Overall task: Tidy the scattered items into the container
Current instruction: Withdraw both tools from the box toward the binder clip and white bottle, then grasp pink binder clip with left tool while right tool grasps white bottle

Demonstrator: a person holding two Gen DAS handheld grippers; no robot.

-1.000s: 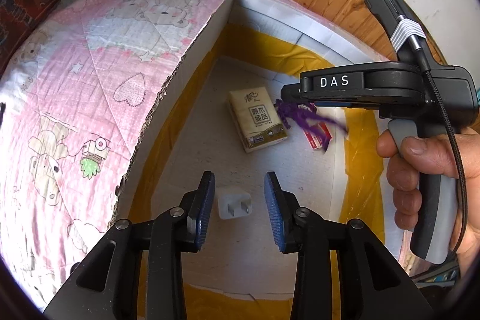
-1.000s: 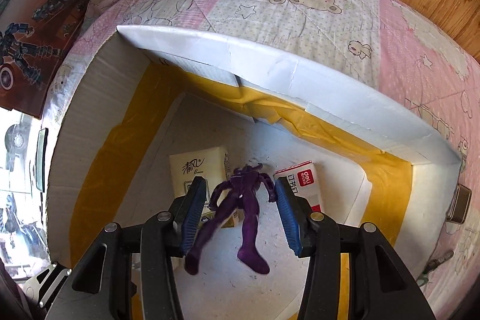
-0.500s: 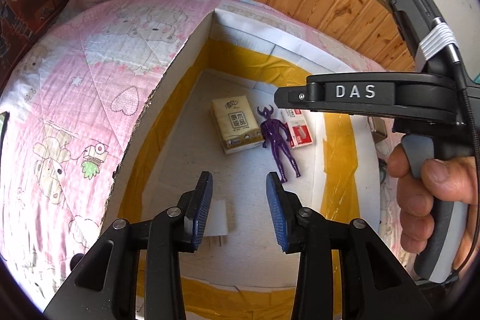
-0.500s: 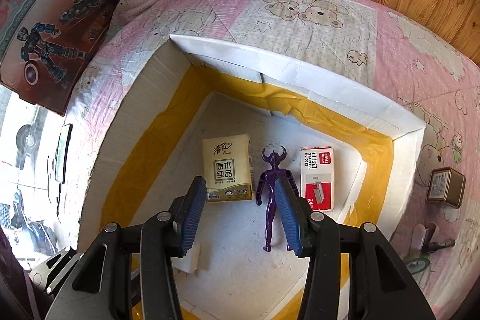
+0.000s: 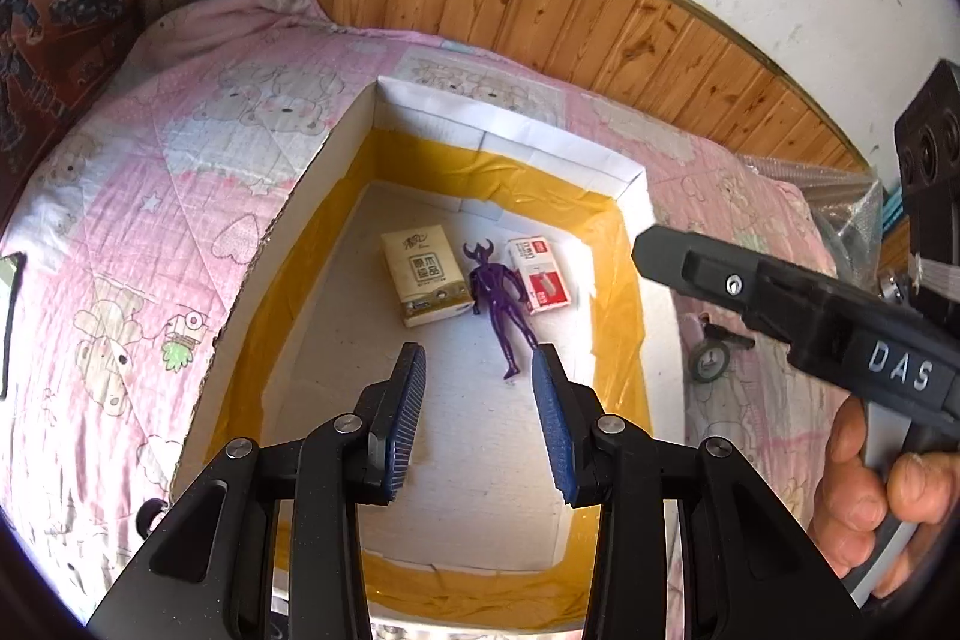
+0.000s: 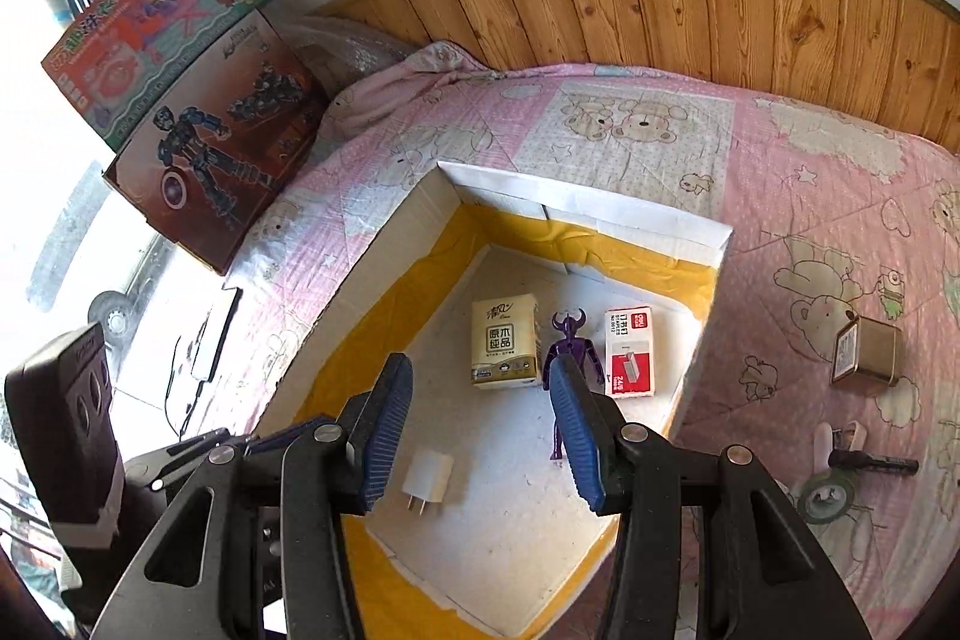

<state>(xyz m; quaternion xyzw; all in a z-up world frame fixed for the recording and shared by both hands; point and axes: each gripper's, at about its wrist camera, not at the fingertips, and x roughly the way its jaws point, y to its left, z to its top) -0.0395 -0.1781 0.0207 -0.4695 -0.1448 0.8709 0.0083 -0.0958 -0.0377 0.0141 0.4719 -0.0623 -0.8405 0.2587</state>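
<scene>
Bedspread: pink quilt with bear prints, spread under everything.
Container: white cardboard box with yellow tape along its inner edges, open on top, sitting on the bedspread.
Left gripper: above the near end of the container, jaws partly apart, nothing between the pads, touching nothing.
Right gripper: above the container, jaws moderately wide, empty, touching nothing.
Tissue pack: flat on the container floor, far left of the group.
Staple box: red and white, far right on the floor.
Purple figure: lying flat between tissue pack and staple box.
Plug adapter: white, near left on the floor.
Gold box: outside, on the bedspread to the right.
Tape roll: outside, near right.
Marker: outside, just beyond the tape roll.
</scene>
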